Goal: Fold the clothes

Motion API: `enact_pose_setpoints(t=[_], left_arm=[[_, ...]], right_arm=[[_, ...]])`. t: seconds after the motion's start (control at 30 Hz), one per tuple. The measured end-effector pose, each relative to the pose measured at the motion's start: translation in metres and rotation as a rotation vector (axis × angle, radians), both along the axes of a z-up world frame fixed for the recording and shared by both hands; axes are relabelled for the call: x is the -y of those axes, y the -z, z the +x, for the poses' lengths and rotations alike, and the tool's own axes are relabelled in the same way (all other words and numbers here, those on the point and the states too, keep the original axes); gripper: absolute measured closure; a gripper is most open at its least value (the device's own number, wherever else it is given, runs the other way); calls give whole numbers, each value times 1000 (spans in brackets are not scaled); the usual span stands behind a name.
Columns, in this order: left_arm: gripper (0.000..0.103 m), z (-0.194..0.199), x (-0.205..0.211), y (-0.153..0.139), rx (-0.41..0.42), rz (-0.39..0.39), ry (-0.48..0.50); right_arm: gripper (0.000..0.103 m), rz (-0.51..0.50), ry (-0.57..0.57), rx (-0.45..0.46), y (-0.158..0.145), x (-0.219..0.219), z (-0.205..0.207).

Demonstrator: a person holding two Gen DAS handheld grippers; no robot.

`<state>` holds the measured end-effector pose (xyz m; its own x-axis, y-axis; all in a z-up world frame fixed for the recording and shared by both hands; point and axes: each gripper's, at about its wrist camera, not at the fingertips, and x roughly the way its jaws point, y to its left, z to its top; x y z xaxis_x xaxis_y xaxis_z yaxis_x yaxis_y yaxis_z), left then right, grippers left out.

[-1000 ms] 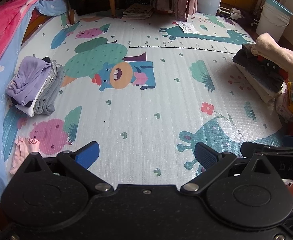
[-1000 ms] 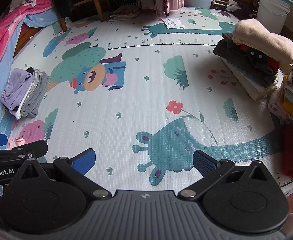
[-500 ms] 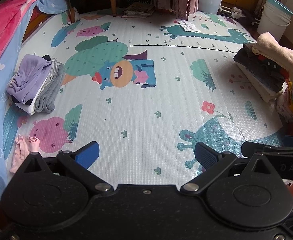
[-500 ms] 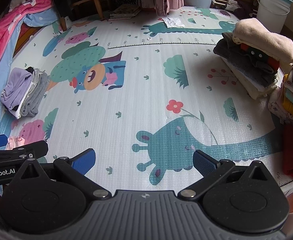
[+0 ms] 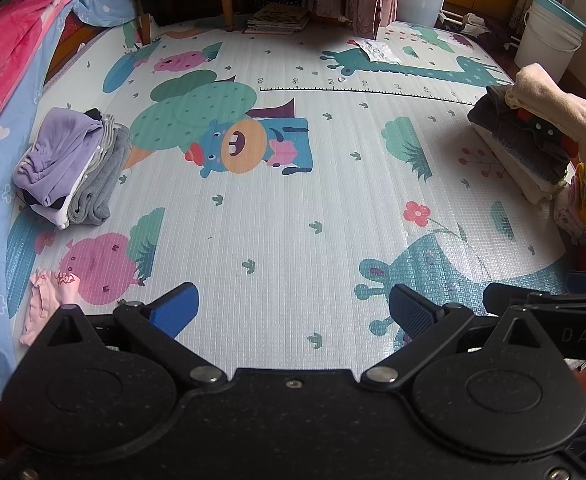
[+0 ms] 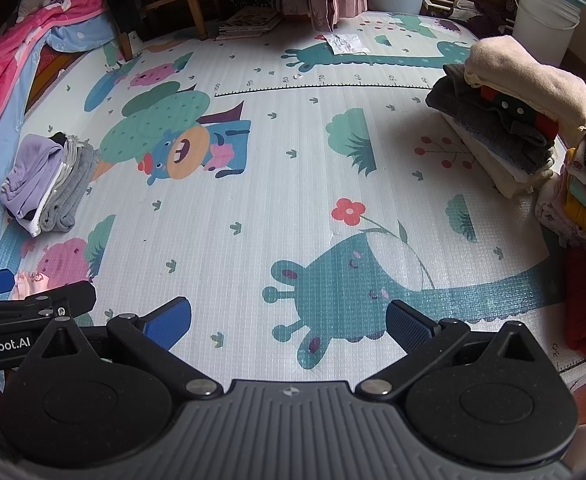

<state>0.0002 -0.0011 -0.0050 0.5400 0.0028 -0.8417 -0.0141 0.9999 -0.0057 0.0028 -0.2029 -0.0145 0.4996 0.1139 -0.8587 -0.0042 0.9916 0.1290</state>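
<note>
Left wrist: left gripper (image 5: 293, 312) level above mat (image 5: 277, 208), jaws wide.

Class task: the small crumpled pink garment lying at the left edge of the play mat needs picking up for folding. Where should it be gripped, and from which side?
Grip the small crumpled pink garment at its raised upper bunch, where the folds stand proud. Come from above with the open left tool, which sits nearest. The rest lies flat, offering little to pinch.
</note>
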Motion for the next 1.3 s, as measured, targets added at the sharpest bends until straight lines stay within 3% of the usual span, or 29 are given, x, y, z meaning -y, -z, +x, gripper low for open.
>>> enact_pose_setpoints(t=[1.0,1.17,1.3], left_arm=[[1,-1,3,0,-2,15,-4],[1,-3,1,-2,-11,-10,-3],[1,-6,-5,-7,-9,-40,-22]], right_arm=[[0,5,-5,-10,0,3,-1],[0,43,4,-35,2,6,-1],[0,128,27,-24,-10,11,-2]])
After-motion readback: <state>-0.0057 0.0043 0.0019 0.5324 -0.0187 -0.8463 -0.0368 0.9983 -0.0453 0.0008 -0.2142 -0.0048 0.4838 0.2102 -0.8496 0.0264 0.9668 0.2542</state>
